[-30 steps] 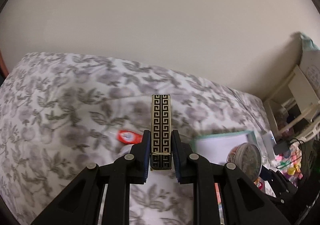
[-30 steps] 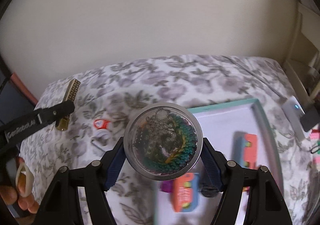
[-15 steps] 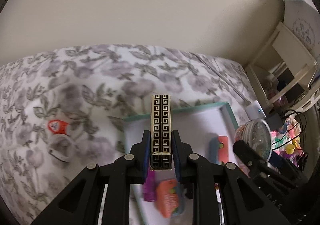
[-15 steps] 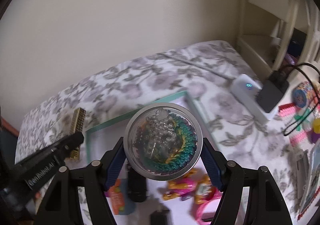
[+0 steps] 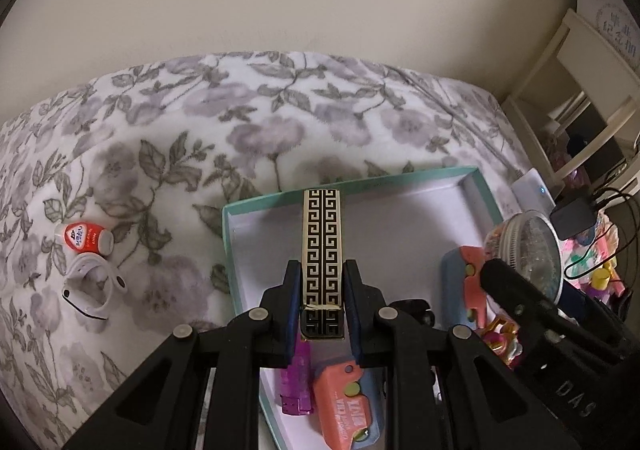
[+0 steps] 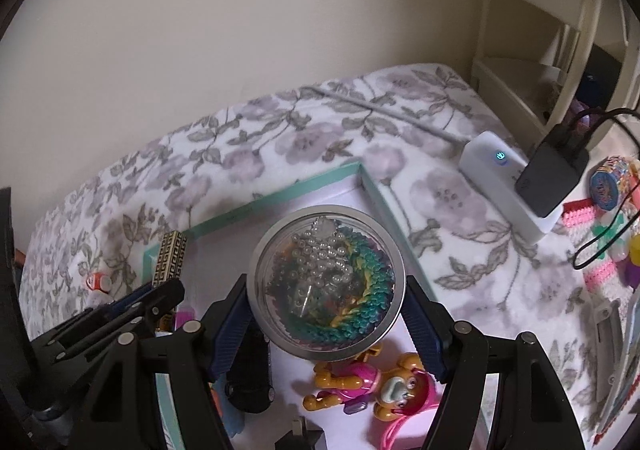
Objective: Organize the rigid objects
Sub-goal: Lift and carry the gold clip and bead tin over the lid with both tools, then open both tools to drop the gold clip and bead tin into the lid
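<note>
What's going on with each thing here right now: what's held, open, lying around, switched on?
Left tool: shut on the patterned gold bar, above the box.
Right tool: shut on the round bead tin, lid on.
Teal box: open, toys inside.
Toy dog: lying in the box.
White power bank: light on.
Red-labelled bottle: lying on the blanket.

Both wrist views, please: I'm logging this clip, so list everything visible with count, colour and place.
Tray: 1, teal rim, on blanket.
Patterned box: 1, gold-black, over tray.
Bead tin: 1, clear-lidded, over tray.
Dog figure: 1, orange-pink, in tray.
Purple item: 1, in tray.
Small bottle: 1, red-white, left of tray.
White ring: 1, beside bottle.
Power strip: 1, white, right.
Left gripper: black.
Right gripper: black.
</note>
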